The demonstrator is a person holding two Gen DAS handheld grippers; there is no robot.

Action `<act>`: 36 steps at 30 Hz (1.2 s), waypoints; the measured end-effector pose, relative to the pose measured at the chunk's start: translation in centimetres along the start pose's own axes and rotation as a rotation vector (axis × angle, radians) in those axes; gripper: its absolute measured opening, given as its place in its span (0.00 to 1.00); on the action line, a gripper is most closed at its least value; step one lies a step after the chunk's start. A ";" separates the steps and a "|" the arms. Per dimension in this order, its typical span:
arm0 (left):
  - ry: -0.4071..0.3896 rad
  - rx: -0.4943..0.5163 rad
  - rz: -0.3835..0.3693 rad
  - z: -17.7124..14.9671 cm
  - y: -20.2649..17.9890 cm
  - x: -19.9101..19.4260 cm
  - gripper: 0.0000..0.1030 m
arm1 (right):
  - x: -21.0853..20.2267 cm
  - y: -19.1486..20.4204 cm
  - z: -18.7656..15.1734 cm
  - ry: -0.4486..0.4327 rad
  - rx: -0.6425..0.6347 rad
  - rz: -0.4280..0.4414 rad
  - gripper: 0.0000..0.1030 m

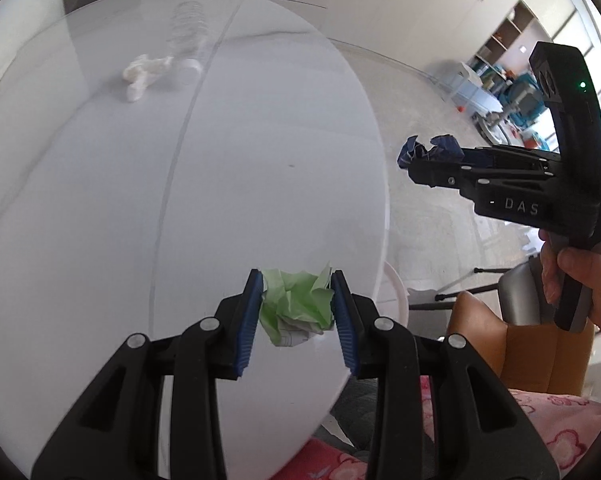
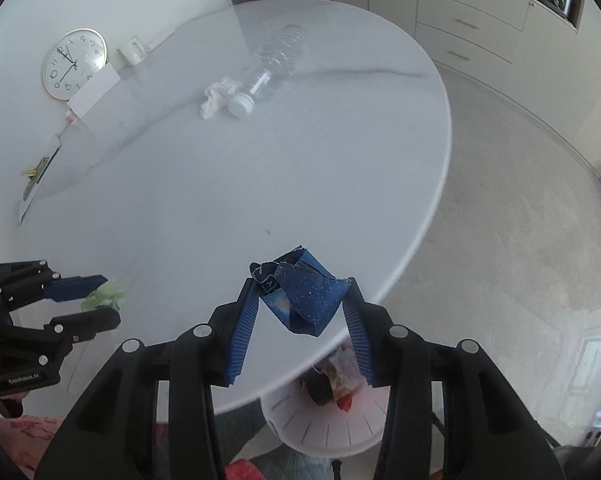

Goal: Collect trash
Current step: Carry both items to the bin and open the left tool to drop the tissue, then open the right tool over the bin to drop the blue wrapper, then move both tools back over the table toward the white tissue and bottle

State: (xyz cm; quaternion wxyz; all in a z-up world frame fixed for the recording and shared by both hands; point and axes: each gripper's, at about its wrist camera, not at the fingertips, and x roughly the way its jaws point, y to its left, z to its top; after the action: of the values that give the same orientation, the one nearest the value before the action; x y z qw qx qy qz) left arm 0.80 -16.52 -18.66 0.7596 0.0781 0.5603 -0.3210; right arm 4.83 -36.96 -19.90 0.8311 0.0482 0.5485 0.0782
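My left gripper [image 1: 296,304] is shut on a crumpled green paper [image 1: 296,306] just above the white round table [image 1: 100,200], near its front edge. It also shows in the right wrist view [image 2: 100,298]. My right gripper [image 2: 300,300] is shut on a crumpled dark blue wrapper [image 2: 304,296] and holds it over the table's near edge, above a white bin [image 2: 328,428]. The right gripper also shows in the left wrist view [image 1: 412,160] with the wrapper [image 1: 428,150]. A white crumpled tissue [image 2: 216,96] and a clear plastic bottle [image 2: 272,64] lie at the far side.
The bin under the table edge holds some trash [image 2: 332,384]. A wall clock [image 2: 74,64], a white card [image 2: 94,90] and a cup [image 2: 134,50] stand at the table's far left. Drawers [image 2: 468,24] line the back wall. A chair [image 1: 540,344] is at the right.
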 end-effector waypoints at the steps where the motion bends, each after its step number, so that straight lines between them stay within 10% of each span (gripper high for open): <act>1: 0.010 0.019 -0.014 0.1 -1.6 0.5 0.33 | -0.4 -1.0 -1.1 0.009 0.014 -0.003 0.43; 9: 0.126 0.130 -0.099 -0.7 -12.7 6.3 0.35 | -3.1 -7.6 -8.0 0.034 0.089 -0.003 0.43; 12: 0.173 0.125 -0.076 -1.1 -14.6 8.3 0.58 | -3.3 -8.6 -9.2 0.042 0.082 0.012 0.44; 24: 0.109 -0.014 0.104 -2.3 -12.6 3.9 0.81 | -2.6 -8.0 -10.7 0.061 -0.027 0.107 0.46; 31: 0.030 -0.142 0.210 -2.5 -8.2 -0.1 0.87 | -0.3 -5.2 -11.7 0.116 -0.124 0.124 0.90; 36: -0.006 -0.207 0.248 -2.5 -6.0 -1.7 0.87 | -0.2 -4.2 -10.9 0.121 -0.098 0.120 0.98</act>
State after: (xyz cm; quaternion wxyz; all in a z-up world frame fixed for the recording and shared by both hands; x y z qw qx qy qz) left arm -4.93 -19.32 -16.57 0.7990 0.0669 0.5742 -0.1655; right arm -4.96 -41.18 -24.69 0.7915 0.0355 0.5895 0.1574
